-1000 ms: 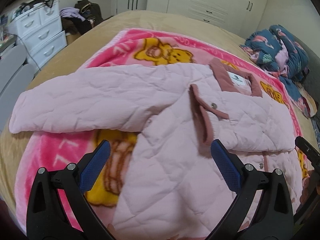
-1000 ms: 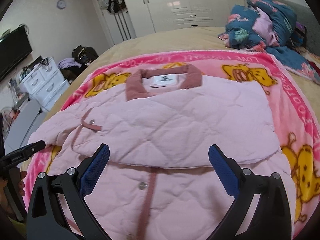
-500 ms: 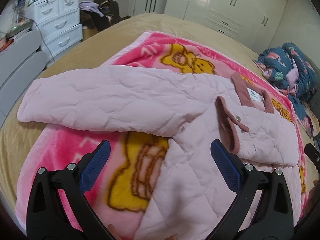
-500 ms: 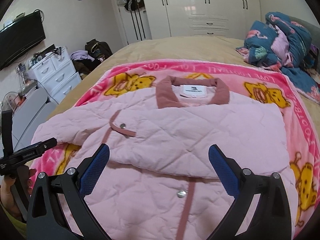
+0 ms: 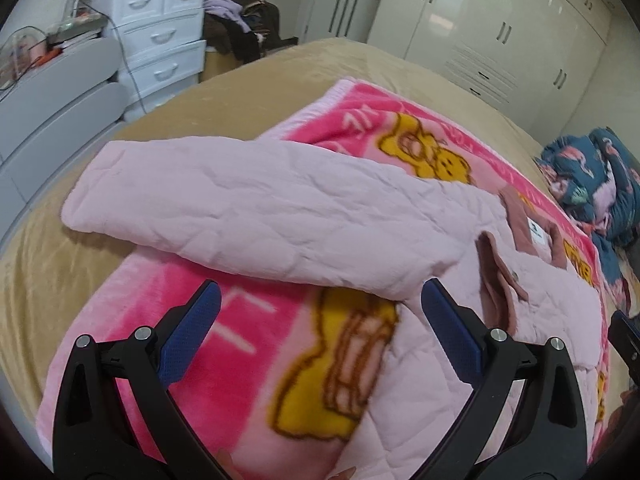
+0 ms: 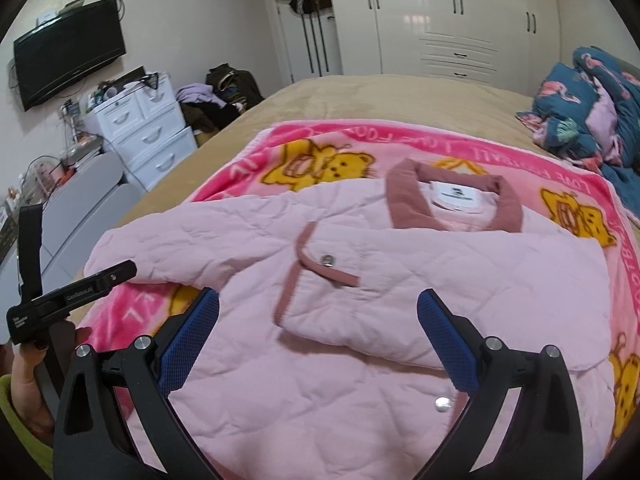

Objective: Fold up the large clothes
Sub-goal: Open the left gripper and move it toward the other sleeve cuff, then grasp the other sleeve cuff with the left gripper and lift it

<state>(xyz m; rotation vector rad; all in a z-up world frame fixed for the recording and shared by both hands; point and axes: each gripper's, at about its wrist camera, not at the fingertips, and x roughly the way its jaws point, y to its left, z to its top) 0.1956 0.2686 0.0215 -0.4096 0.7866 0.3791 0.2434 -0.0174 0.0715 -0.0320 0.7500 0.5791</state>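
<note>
Left gripper (image 5: 318,322): jaws spread wide, empty, above blanket (image 5: 256,316).
Right gripper (image 6: 318,334): jaws spread wide, empty.
Jacket (image 6: 400,280): ahead of both, untouched.

The lower hem of the pale pink quilted jacket (image 6: 400,280) runs off the bottom edge in both views. The pink bear-print fleece blanket (image 5: 240,332) is largely covered by it, its printed lettering blurred. The white neck label (image 6: 456,197) carries print too small to read. The crumpled teal flamingo-print bedding (image 5: 600,184) is cut by the right edge.
</note>
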